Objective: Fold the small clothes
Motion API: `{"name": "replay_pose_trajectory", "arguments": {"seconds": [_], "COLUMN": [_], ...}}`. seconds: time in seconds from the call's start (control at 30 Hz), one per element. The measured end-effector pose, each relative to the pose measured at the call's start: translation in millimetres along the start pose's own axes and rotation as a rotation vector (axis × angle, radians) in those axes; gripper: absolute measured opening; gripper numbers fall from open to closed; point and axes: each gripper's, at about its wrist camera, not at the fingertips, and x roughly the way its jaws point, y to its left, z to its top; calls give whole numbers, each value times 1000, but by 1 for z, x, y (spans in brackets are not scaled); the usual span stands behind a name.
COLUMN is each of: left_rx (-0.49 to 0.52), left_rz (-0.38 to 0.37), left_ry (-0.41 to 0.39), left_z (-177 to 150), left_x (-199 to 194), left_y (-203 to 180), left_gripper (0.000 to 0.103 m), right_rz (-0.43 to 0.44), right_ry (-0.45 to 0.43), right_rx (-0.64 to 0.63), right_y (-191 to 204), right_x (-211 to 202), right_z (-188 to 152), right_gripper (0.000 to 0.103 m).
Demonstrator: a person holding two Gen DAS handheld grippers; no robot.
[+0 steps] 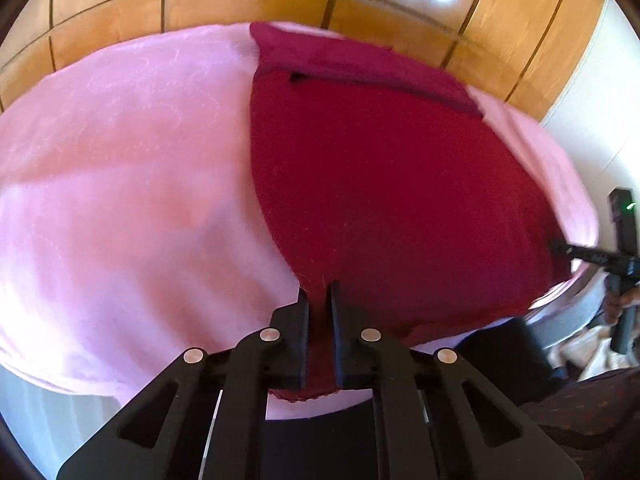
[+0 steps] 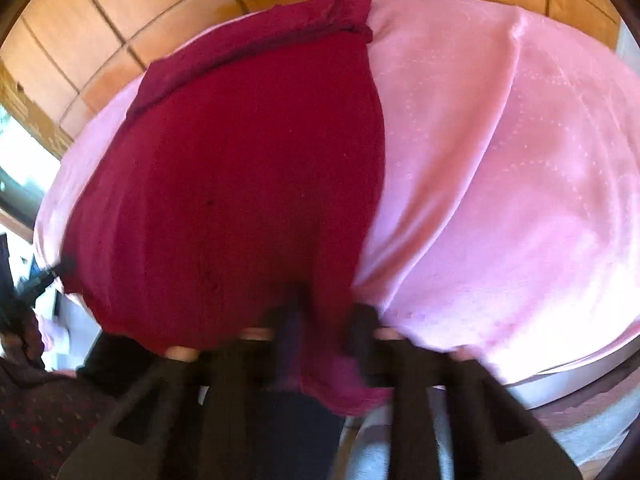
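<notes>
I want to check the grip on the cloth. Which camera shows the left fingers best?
The left wrist view: its fingers appear sharp, pinching the red cloth. The right wrist view shows that gripper only small and blurred at the cloth's corner.

My matt black plastic left gripper point(image 1: 319, 308) carries shiny metal pins. The dark red knitted cloth garment point(image 1: 380, 184) looks fuzzy, the pink plush blanket point(image 1: 120, 180) soft, the glossy wooden panelling point(image 1: 280, 0) smooth.

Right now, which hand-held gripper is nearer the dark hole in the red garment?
Left. The left hand-held gripper grips the red garment straight below the hole; the right hand-held gripper is at the opposite near corner.
</notes>
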Motion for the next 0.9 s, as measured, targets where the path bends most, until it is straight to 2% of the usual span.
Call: {"name": "replay_pose_trajectory", "arguments": {"seconds": [0.17, 0.23, 0.3, 0.4, 0.57, 0.6, 0.63, 0.67, 0.7, 0.73, 0.77, 0.8, 0.83, 0.9], "left_rx": [-91, -107, -137, -163, -214, -236, -270, -294, -328, -360, -397, -409, -418, -409], "left_rz": [-173, -205, -228, -210, -165, -156, -163, -169, -157, -143, -135, -138, -138, -133], "left_ry": [-99, -132, -152, -172, -142, -138, -129, -129, -141, -163, -190, -193, -185, -165], "left_z": [37, 55, 73, 107, 162, 170, 181, 187, 191, 194, 194, 193, 190, 177], "left_x": [-28, -27, -20, 0, 47, 52, 62, 64, 66, 66, 64, 63, 62, 62], "left_y": [12, 15, 19, 27, 43, 47, 54, 59, 66, 74, 83, 87, 91, 96], "left_gripper": [8, 8, 8, 8, 8, 9, 17, 29, 36, 48, 52, 52, 52, 52], "right_rz": [166, 226, 251, 240, 205, 193, 192, 203, 221, 232, 240, 243, 244, 242], "right_ry": [-156, -218, -239, -242, -204, -198, -193, -193, -207, -225, -235, -251, -260, -261], "right_rx": [22, 54, 99, 149, 196, 203, 217, 229, 246, 258, 264, 273, 279, 286], "right_y": [13, 14, 11, 3, -11, -13, -17, -21, -26, -29, -32, -35, -37, -44], "right_x": [-37, -40, -31, -8, 26, 31, 33, 34, 32, 28, 27, 22, 20, 15], "right_z": [35, 60, 85, 116, 152, 158, 161, 163, 164, 164, 164, 161, 159, 147], "right_gripper": [8, 8, 8, 8, 9, 14, 17, 34, 54, 66, 71, 85, 90, 90]}}
